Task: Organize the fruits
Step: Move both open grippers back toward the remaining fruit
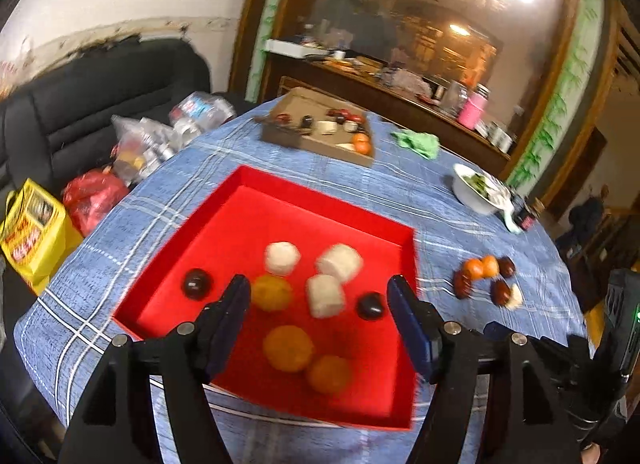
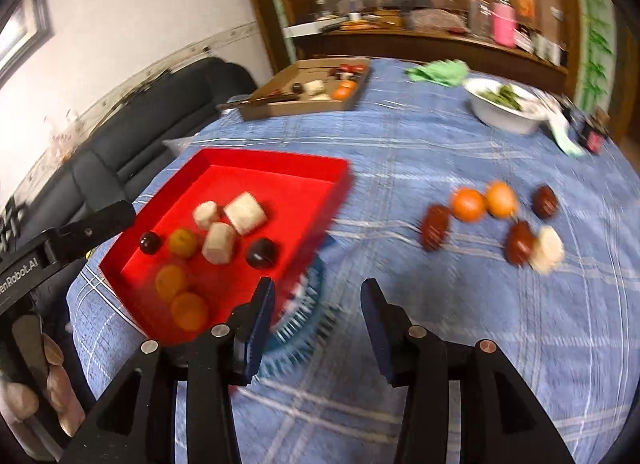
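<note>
L gripper point(image 1: 318, 294): jaws apart, nothing held, above red tray point(image 1: 224, 200).
R gripper point(image 2: 318, 300): jaws apart, empty, over blue cloth point(image 2: 400, 152).
Loose fruit point(image 2: 492, 220): on cloth, right of tray.

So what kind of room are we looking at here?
Most likely a lived-in home dining or living room: a round table under a blue plaid tablecloth, a dark sofa against the wall, and a cluttered wooden sideboard below a big framed mirror.
</note>
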Demonstrator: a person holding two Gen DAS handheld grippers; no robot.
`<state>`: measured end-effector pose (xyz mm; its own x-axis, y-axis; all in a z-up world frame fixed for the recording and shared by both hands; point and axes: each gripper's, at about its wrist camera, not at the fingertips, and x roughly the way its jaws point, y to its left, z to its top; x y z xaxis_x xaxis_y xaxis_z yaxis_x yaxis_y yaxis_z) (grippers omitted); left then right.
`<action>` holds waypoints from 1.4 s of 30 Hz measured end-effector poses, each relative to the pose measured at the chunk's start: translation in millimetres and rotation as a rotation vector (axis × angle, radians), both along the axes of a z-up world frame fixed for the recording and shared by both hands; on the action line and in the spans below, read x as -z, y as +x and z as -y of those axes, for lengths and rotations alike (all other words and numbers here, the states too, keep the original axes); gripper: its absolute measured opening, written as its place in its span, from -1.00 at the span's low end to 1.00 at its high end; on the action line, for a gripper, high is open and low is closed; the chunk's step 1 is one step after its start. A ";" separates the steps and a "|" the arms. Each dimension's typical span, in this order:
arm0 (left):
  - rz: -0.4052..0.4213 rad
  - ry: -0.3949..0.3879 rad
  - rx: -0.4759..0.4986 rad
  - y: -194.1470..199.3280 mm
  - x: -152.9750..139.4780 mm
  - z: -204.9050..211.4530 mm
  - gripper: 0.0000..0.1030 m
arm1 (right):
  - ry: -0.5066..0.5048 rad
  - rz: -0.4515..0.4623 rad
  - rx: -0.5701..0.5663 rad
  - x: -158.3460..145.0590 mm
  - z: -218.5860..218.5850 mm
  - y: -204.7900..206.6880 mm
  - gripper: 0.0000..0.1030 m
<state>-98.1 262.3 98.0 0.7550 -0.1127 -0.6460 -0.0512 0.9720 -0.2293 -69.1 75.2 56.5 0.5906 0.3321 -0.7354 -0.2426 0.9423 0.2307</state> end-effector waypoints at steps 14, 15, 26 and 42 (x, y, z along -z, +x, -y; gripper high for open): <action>0.074 0.199 0.180 -35.5 -9.7 130.8 0.72 | 0.031 0.012 0.242 4.1 109.1 -52.7 -0.03; 0.063 0.192 0.190 -34.9 -8.1 134.8 0.72 | 0.034 0.010 0.256 5.5 115.6 -54.5 -0.03; -0.026 0.156 0.270 -25.3 15.0 159.0 0.72 | 0.060 -0.026 0.327 21.4 158.0 -57.9 -0.02; -0.037 0.120 0.288 27.2 27.4 156.9 0.72 | 0.026 -0.033 0.281 20.2 165.9 8.5 -0.03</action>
